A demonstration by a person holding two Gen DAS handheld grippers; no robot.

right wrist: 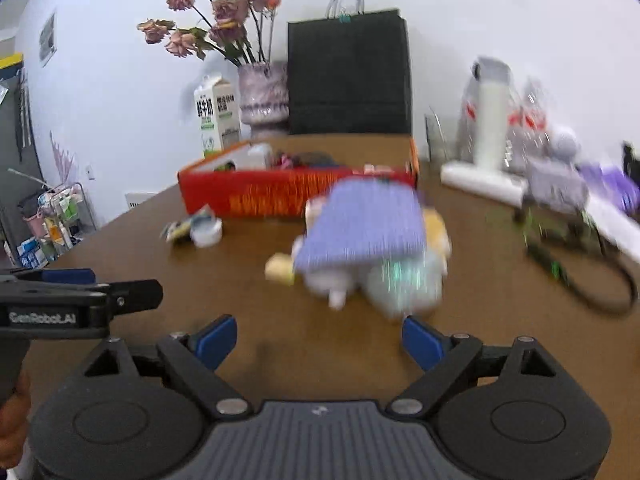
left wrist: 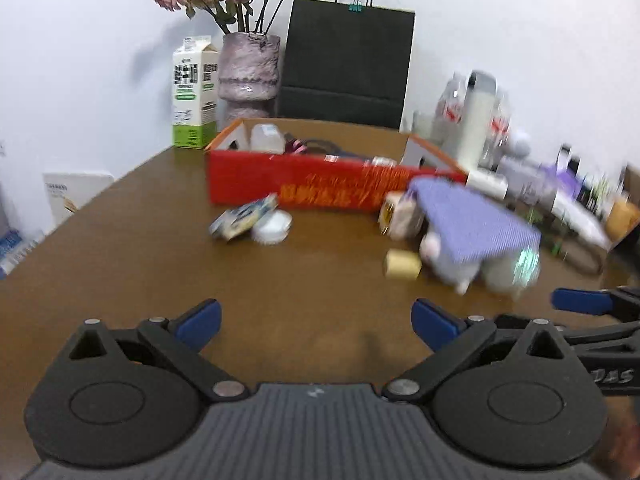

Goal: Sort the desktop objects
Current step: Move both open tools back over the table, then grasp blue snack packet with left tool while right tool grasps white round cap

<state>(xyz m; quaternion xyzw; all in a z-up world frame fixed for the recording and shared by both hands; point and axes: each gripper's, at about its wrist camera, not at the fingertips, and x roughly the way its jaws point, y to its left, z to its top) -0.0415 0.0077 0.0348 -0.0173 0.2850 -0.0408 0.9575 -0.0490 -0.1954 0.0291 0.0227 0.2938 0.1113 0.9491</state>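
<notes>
- L gripper (left wrist: 316,322) is being held w/ jaws wide apart over bare brown table (left wrist: 120,248); nothing is being gripped between its blue pads (left wrist: 200,318)
- R gripper (right wrist: 318,340) is likewise being held spread open, nothing btwn its pads (right wrist: 218,338); it is being kept just beside the L one, low over the tabletop
- red box (left wrist: 288,184) is being seen mid-table, open-topped, w/ several small items inside; too blurred to name
- loose pile is being shown near box's right end: purple striped cloth (right wrist: 364,224) draped over white soft things, a yellowish block (left wrist: 402,264) touching pile's left edge
- round white tub (left wrist: 272,226) & flat packet (left wrist: 244,218) are lying touching each other, just in front of box
- milk carton (left wrist: 195,92), vase of dried roses (left wrist: 248,72) & black paper bag (left wrist: 348,64) are being kept upright at the back, by the wall
- cluttered bottles & bags at far right are being blurred; not identifiable
</notes>
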